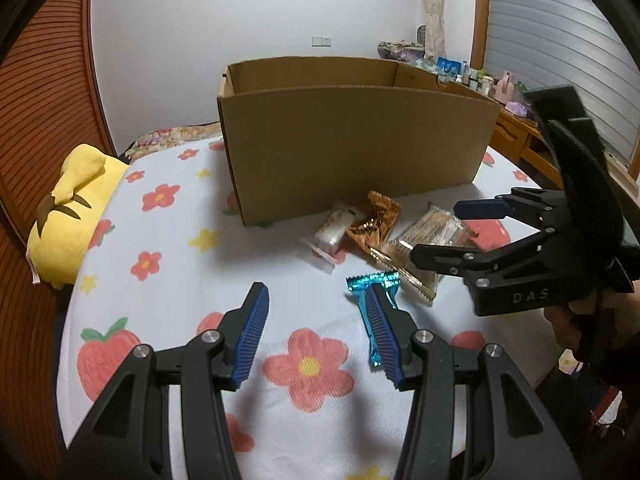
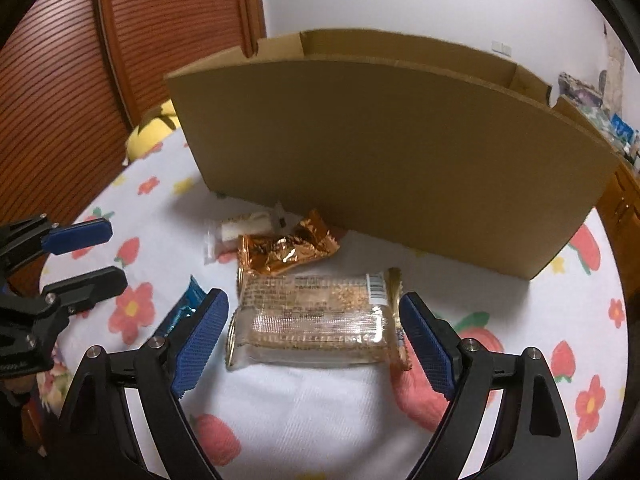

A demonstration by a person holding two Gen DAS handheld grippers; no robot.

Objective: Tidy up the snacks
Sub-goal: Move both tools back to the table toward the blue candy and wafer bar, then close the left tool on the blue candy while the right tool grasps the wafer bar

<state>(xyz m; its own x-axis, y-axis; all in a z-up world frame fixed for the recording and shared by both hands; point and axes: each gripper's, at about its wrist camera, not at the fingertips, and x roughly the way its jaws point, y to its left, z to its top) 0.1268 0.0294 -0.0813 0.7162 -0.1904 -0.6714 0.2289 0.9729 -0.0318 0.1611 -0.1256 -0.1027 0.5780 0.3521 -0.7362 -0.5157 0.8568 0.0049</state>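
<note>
Two grippers, both with jaws spread wide and nothing held. Right gripper (image 2: pixel 314 344) straddles the clear cracker pack (image 2: pixel 310 334) lengthwise; the blue pads sit just off each short end, not touching yet by the look of it. Left gripper (image 1: pixel 320 340) hovers lower left, its right pad over the blue foil bar (image 1: pixel 374 316), not around it.

Snacks all lie on the flowered bedspread (image 2: pixel 304 404) in front of the cardboard box (image 2: pixel 392 152): a second cracker pack (image 2: pixel 308 290) touching the first, an orange foil pouch (image 2: pixel 286 250), a white wrapped roll (image 2: pixel 244 230) nearest the box.

To do it well, I'd say: drop the right jaws lower so the pads bite the pack body, not the crimped end seals, which would slip. Close gently, the crackers likely crush. Lift straight up to clear the neighbour pack, then over the box's front wall, which is tall.
</note>
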